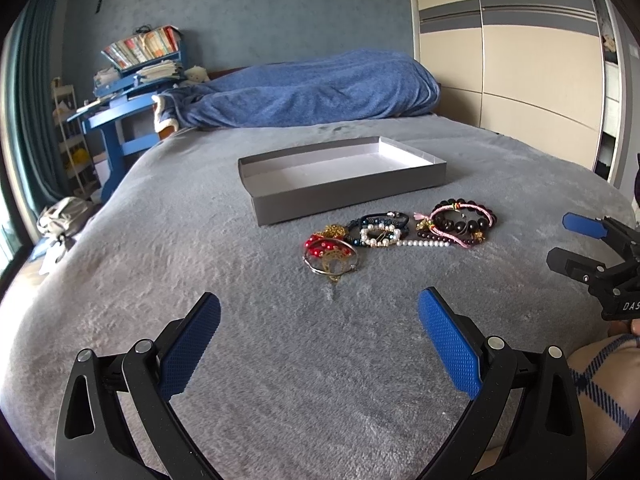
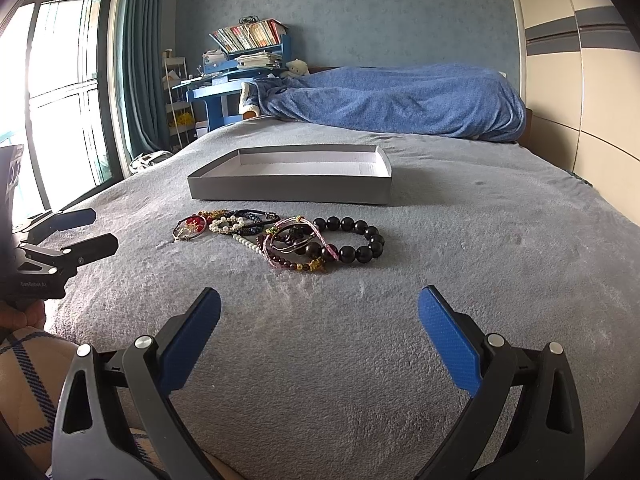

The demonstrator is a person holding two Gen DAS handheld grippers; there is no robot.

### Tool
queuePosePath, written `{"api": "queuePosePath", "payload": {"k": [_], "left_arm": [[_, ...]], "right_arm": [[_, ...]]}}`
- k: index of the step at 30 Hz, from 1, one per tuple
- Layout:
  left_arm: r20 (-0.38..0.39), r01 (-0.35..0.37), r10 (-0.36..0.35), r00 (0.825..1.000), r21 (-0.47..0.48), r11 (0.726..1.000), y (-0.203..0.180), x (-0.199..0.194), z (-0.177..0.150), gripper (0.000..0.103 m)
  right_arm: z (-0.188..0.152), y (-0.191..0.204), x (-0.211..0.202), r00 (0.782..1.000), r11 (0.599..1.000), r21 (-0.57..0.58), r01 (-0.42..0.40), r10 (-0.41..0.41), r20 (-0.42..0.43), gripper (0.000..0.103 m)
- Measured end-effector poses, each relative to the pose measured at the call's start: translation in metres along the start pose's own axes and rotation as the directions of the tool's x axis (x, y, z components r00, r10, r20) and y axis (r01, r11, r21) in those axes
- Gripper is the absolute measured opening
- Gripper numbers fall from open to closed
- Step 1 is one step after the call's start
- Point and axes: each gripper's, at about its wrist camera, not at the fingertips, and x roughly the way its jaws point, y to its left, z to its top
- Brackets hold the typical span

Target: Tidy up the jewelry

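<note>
A pile of bracelets lies on the grey bed cover in front of an empty grey box (image 1: 348, 196) (image 2: 292, 190). It holds a silver bangle with red beads (image 1: 330, 256) (image 2: 190, 228), a pearl bracelet (image 1: 380, 237) (image 2: 228, 225), a pink cord bracelet (image 1: 460, 220) (image 2: 298, 236) and a dark bead bracelet (image 2: 360, 240). My left gripper (image 1: 320, 308) (image 2: 106, 228) is open and empty, short of the pile. My right gripper (image 2: 320, 308) (image 1: 556, 236) is open and empty, also short of the pile.
A blue blanket (image 1: 304, 94) (image 2: 396, 98) is heaped at the bed's far end. A blue desk with books (image 1: 132, 80) (image 2: 240, 64) stands beyond the bed on the left. A wardrobe (image 1: 508, 60) runs along the right. A window (image 2: 60, 92) is on the left.
</note>
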Motion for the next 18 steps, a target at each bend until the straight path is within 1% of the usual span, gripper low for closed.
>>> {"api": "queuePosePath", "payload": {"k": [4, 6, 9, 10, 11, 12, 18], "left_arm": [[-0.021, 0.019, -0.019, 1.0, -0.037, 0.999, 0.009, 0.003, 0.003, 0.098], [-0.032, 0.001, -0.003, 0.999, -0.053, 0.999, 0.012, 0.005, 0.006, 0.098], [-0.038, -0.03, 0.028, 0.999, -0.058, 0.998, 0.015, 0.008, 0.009, 0.098], [-0.048, -0.035, 0.032, 0.998, -0.059, 0.998, 0.016, 0.011, 0.011, 0.098], [-0.06, -0.025, 0.021, 0.998, -0.061, 0.998, 0.017, 0.014, 0.012, 0.098], [-0.079, -0.012, 0.007, 0.997, -0.058, 0.998, 0.016, 0.019, 0.014, 0.098], [-0.142, -0.03, 0.032, 0.989, 0.015, 0.999, 0.001, 0.044, 0.028, 0.098]], "right_arm": [[0.003, -0.004, 0.002, 1.0, 1.0, 0.004, -0.015, 0.015, -0.008, 0.097], [0.005, -0.006, 0.004, 1.0, 1.0, 0.012, -0.021, 0.021, -0.018, 0.097], [0.007, -0.008, 0.006, 1.0, 1.0, 0.012, -0.007, 0.007, -0.018, 0.097], [0.009, -0.008, 0.007, 1.0, 1.0, 0.011, -0.002, 0.002, -0.018, 0.097], [0.01, -0.008, 0.008, 1.0, 1.0, 0.009, 0.002, -0.002, -0.019, 0.097], [0.012, -0.008, 0.009, 1.0, 1.0, 0.006, 0.007, -0.007, -0.021, 0.097], [0.017, -0.007, 0.016, 1.0, 1.0, 0.008, 0.013, -0.013, -0.029, 0.097]]}}
